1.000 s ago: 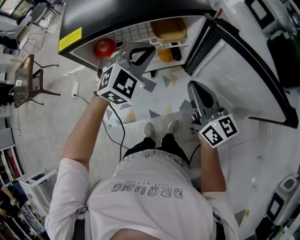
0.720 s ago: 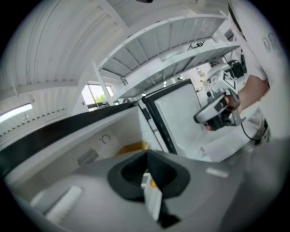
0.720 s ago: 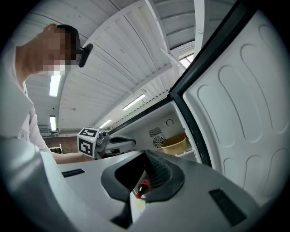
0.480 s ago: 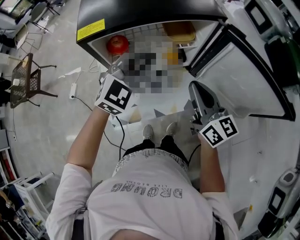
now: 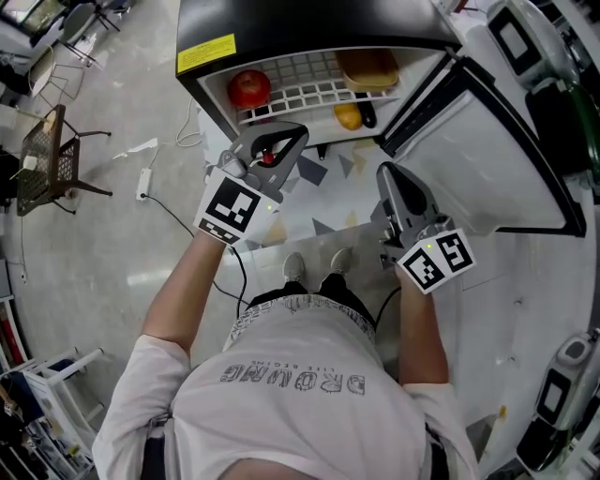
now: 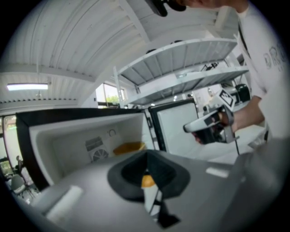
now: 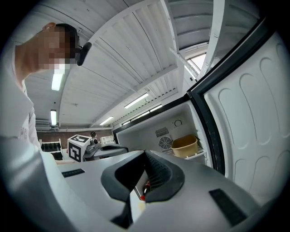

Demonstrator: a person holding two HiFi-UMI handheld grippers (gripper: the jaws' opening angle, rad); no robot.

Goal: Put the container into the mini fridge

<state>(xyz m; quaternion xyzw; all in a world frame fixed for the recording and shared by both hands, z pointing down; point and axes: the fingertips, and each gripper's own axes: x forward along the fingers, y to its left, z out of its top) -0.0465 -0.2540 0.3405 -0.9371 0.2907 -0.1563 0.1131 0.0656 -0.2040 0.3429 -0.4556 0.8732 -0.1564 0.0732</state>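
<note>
The tan container (image 5: 368, 66) sits on the wire shelf at the right inside the open mini fridge (image 5: 281, 28); it also shows in the left gripper view (image 6: 129, 147) and in the right gripper view (image 7: 184, 146). My left gripper (image 5: 281, 139) hangs just in front of the fridge opening, below the shelf, jaws shut and holding nothing (image 6: 147, 156). My right gripper (image 5: 387, 173) is lower right, beside the open door (image 5: 478, 159), also shut and empty (image 7: 146, 154). Neither gripper touches the container.
A red apple (image 5: 249, 89) lies at the shelf's left. A yellow item (image 5: 348, 115) and a dark one sit lower in the fridge. The door swings out to the right. A chair (image 5: 52, 155) and a power strip (image 5: 145, 183) stand on the floor at left.
My left gripper has drawn back from the fridge shelf, down toward the person. The right gripper has stayed where it was.
</note>
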